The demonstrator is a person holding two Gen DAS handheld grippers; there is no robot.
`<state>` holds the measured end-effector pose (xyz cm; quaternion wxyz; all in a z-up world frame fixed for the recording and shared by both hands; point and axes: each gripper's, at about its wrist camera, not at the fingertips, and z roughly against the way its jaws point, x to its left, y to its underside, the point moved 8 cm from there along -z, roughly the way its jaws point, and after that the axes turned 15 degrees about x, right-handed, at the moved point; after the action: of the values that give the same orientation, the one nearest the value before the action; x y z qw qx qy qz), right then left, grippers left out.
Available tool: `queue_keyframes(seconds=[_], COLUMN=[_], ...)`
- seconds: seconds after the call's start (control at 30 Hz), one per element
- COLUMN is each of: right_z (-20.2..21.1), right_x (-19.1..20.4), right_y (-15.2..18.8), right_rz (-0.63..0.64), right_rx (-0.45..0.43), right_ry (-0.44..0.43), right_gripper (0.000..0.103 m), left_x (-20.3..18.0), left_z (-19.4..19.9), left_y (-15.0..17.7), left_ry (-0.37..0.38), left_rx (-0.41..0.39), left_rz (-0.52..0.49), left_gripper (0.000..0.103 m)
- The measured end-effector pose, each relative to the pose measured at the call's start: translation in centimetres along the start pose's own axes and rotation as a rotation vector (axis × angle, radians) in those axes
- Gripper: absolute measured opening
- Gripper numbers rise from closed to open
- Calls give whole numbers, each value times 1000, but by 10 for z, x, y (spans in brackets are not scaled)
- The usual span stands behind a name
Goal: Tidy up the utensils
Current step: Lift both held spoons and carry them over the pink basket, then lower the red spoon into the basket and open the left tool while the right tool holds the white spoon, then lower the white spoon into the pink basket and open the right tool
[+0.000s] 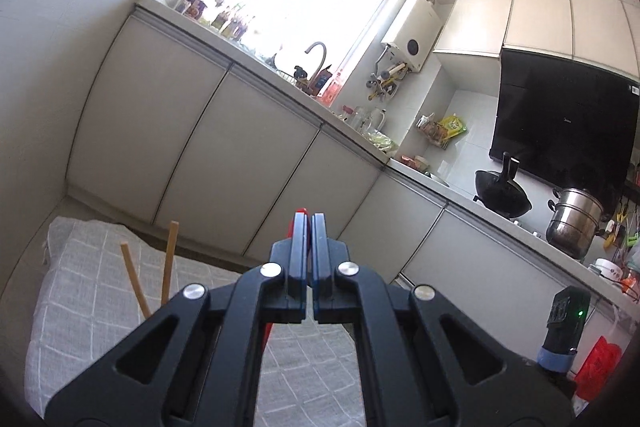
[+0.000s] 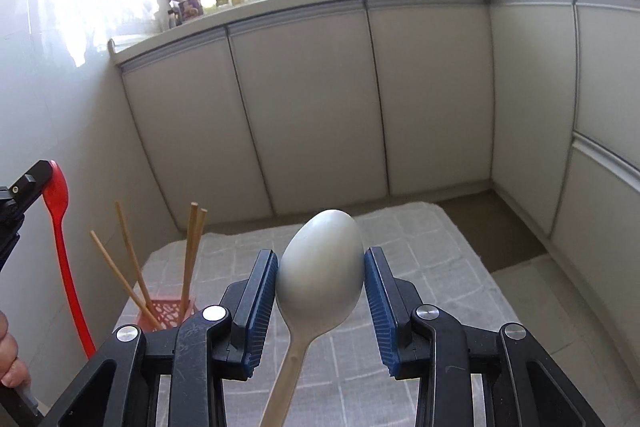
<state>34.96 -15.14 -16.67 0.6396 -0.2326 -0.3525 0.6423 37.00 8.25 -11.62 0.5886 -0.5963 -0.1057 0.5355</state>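
I have the silver spoon clamped by its bowl in the right gripper jaws, above and right of the red holder on the desk. Left gripper jaws are shut on the red spoon, left of the holder. That rounded bowl could slip; either spoon may snag the chopsticks in the holder and tip it.

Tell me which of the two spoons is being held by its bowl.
The silver spoon: the right gripper squeezes its bowl between the fingers. The red spoon is held by the left gripper near its bowl end, handle hanging down.
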Motion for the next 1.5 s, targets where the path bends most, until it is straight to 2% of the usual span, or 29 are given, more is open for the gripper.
queue_keyframes(seconds=[0.23, 0.33, 0.5, 0.83, 1.07, 1.23, 1.37, 1.43, 1.5], right_z=[-21, -34, -57, -80, -85, -82, -84, -86, -88], right_x=[16, 24, 37, 54, 68, 90, 107, 113, 118], right_y=[-17, -18, -16, -8, -14, -25, -31, -32, -34], right_rz=[1, 2, 6, 13, -2, 16, 37, 41, 37], right_rx=[-57, -65, -70, -75, -119, -210, -270, -291, -305], right_ry=[-25, -33, -33, -41, -41, -19, 11, 19, 13], right_gripper=[40, 40, 40, 40, 40, 40, 40, 40, 40], left_x=[13, 20, 29, 52, 45, 42, 57, 68, 80], left_z=[-17, -23, -30, -30, -19, -8, -4, -5, -6], left_y=[-6, -7, 0, 26, 25, 30, 40, 46, 57], left_ry=[37, 26, 34, 41, 48, -27, -149, -211, -277], left_rx=[-55, -67, -53, 8, 44, 86, 154, 206, 270], left_rz=[-68, -107, -144, -133, -132, -142, -115, -96, -76], left_gripper=[2, 2, 2, 2, 3, 20, 27, 40, 46])
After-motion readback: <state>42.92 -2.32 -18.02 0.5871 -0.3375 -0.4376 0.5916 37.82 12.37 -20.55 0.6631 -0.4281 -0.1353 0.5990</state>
